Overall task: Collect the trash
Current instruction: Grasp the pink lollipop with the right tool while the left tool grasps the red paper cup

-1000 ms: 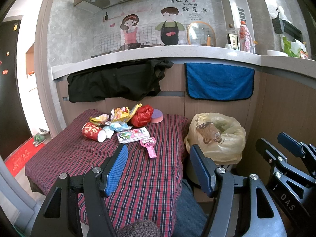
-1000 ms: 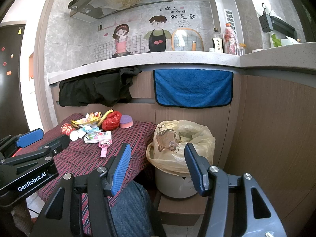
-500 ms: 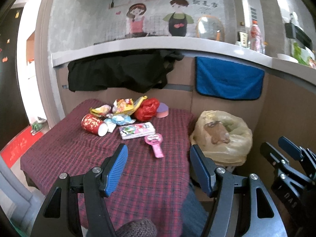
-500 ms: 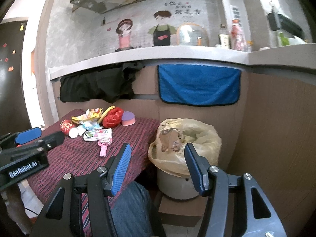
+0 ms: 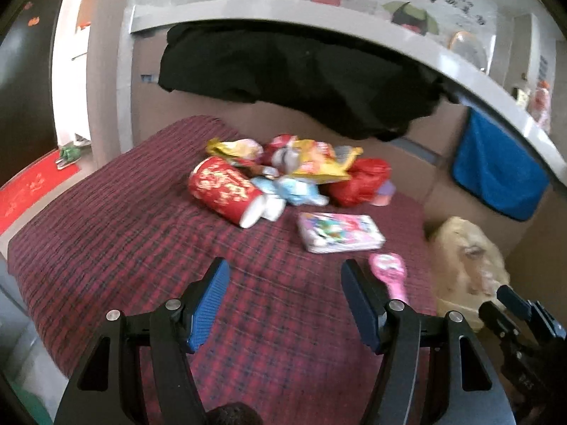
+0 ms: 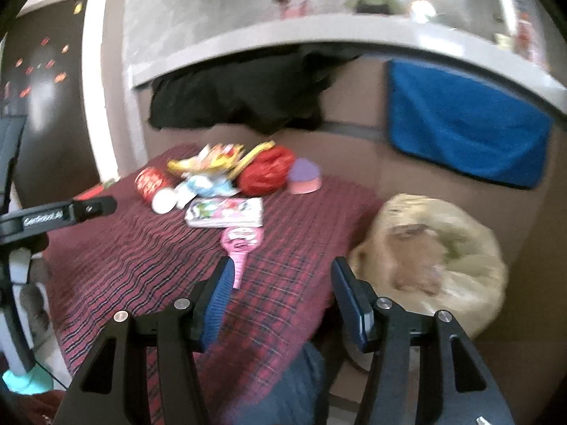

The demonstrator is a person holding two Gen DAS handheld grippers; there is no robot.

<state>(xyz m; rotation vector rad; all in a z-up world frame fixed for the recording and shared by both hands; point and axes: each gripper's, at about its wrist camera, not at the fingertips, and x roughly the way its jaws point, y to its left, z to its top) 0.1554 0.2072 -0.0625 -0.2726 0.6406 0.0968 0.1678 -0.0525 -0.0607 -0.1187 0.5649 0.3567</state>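
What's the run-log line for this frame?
stage: approach | left gripper: open, empty | right gripper: open, empty | red paper cup: lying on plaid tablecloth

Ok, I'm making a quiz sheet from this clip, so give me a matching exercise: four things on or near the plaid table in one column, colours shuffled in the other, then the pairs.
Things:
1. tipped-over paper cup
2. hanging towel
3. bin liner bag
4. paddle-shaped toy

Colours:
A. blue
B. pink
C. red with gold print
D. pale yellow

Pairs: 1-C, 2-A, 3-D, 4-B
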